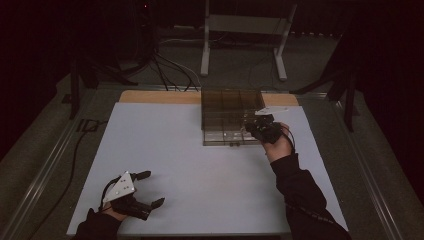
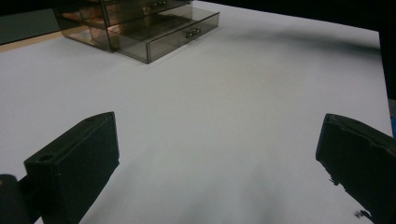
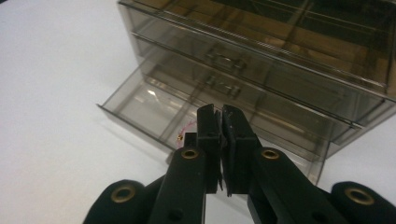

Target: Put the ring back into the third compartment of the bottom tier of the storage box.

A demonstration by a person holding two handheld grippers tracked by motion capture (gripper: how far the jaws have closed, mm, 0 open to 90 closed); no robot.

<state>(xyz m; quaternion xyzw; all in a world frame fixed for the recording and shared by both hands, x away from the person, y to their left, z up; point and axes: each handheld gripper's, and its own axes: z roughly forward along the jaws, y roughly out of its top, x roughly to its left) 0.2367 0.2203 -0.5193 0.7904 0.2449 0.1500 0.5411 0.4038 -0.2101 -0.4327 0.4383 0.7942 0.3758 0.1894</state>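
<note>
A smoky see-through drawer chest (image 1: 227, 107) stands at the far middle of the white table (image 1: 200, 170). Its bottom drawer (image 3: 149, 109) is pulled out towards me. My right gripper (image 3: 220, 112) is shut, with its jaws pressed together just above the open drawer's front right part. A tiny gold and pink item (image 3: 179, 138) shows beside the jaws; I cannot tell whether it lies in the drawer or hangs from them. In the high view the right gripper (image 1: 252, 129) sits at the chest's front right corner. My left gripper (image 1: 152, 188) rests near the front left, jaws wide open (image 2: 215, 154), nothing between them.
The chest (image 2: 116, 18) and its open drawer (image 2: 173, 35) lie far ahead in the left gripper view. A wooden strip (image 1: 160, 96) edges the table's back. A metal stand (image 1: 245, 35) and cables (image 1: 165, 70) sit on the floor beyond.
</note>
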